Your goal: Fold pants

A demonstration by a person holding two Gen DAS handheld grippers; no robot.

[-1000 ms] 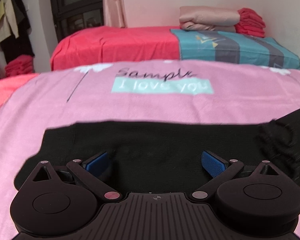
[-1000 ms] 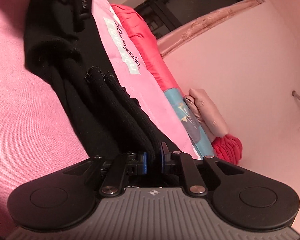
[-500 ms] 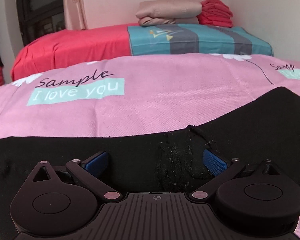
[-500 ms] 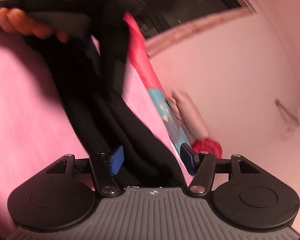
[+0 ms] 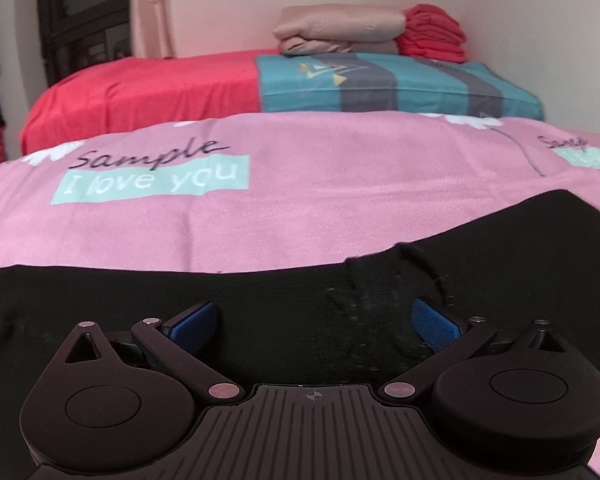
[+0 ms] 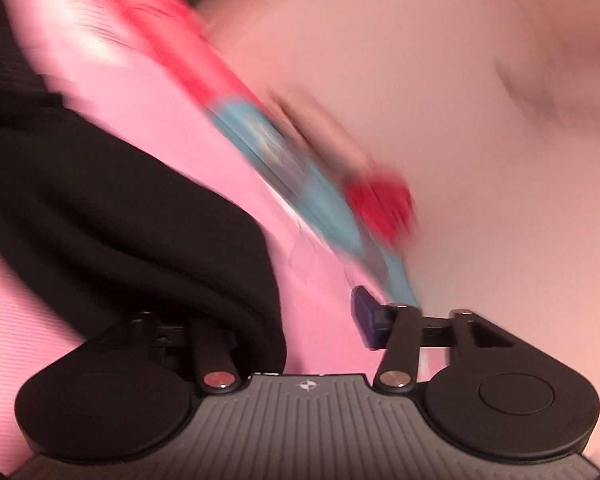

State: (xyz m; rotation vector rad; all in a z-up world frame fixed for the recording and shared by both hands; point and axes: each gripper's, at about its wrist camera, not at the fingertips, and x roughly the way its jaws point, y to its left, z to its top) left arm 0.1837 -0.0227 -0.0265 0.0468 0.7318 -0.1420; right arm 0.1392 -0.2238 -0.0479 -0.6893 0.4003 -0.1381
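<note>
Low over black pants (image 5: pixel 260 300), left hand-held gripper (image 5: pixel 314 320) agape.

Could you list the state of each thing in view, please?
black pants: lying flat on the pink sheet, held by neither gripper
left gripper: open over the pants
right gripper: open, view blurred
folded bedding: stacked on the far bed
</note>
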